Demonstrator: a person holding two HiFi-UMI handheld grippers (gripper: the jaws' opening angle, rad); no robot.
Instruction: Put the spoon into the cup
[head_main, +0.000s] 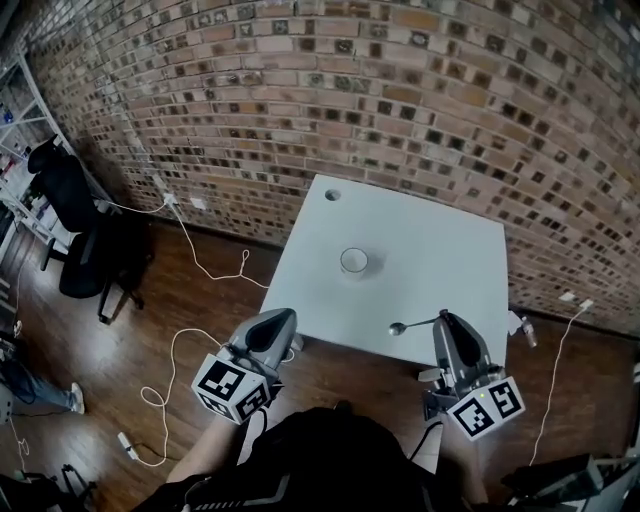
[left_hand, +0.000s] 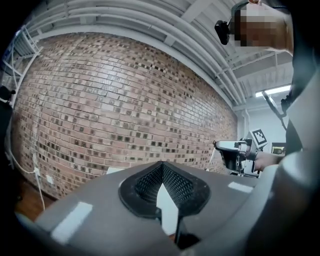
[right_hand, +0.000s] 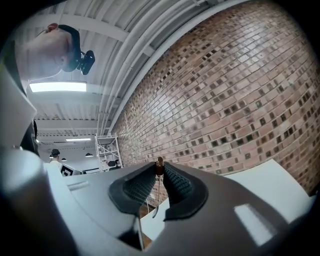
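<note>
Matt counter, bright metal, rough brick

The counter (head_main: 440, 260) is a smooth, matt white sheet. The cup (head_main: 354, 262) on it looks like glossy white ceramic, and the spoon (head_main: 412, 325) at the counter's near edge is polished metal with bright glints. The left gripper (head_main: 285, 315) and the right gripper (head_main: 441, 318) have shells of smooth grey plastic, and their fingers (right_hand: 175, 182) carry black, finely ribbed, rubbery pads. The brick wall (head_main: 350, 100) behind the counter is rough and matt. The floor (head_main: 200, 300) beside the counter is dark wood with a soft sheen.
</note>
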